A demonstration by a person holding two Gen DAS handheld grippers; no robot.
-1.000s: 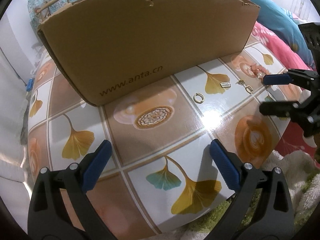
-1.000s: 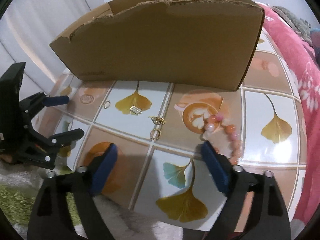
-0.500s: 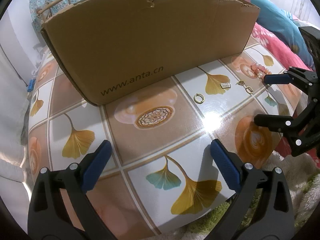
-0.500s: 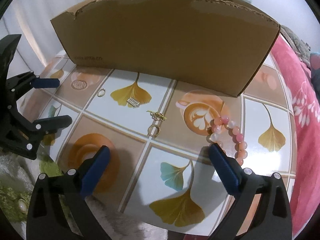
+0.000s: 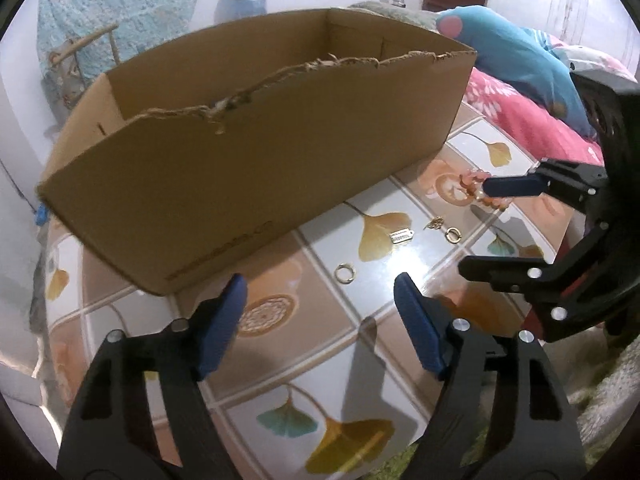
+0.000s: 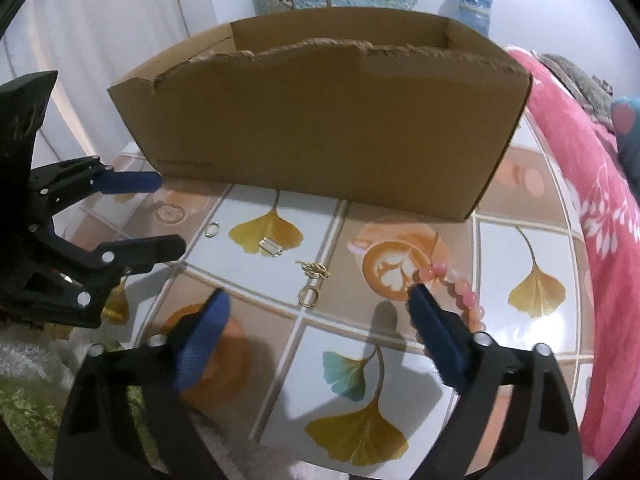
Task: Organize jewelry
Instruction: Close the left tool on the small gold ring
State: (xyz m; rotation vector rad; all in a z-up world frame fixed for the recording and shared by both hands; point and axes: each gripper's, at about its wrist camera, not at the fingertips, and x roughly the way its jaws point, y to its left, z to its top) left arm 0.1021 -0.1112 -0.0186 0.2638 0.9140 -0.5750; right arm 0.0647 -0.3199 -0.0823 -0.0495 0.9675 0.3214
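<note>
Open brown cardboard box with torn front rim stands at the back of the glossy ginkgo-leaf tiled table, likely the drop spot. Jewelry lies loose in a row before it: small gold hoop ring, gold rectangular charm, gold leaf clasp, gold ring, pink bead bracelet.

Left gripper and right gripper both hover above the table, jaws apart and just been closing, nothing between them.

The right gripper's right fingertip sits just beside the bracelet. Box wall blocks the far side; the near table edge is close and the grippers crowd each other sideways.
</note>
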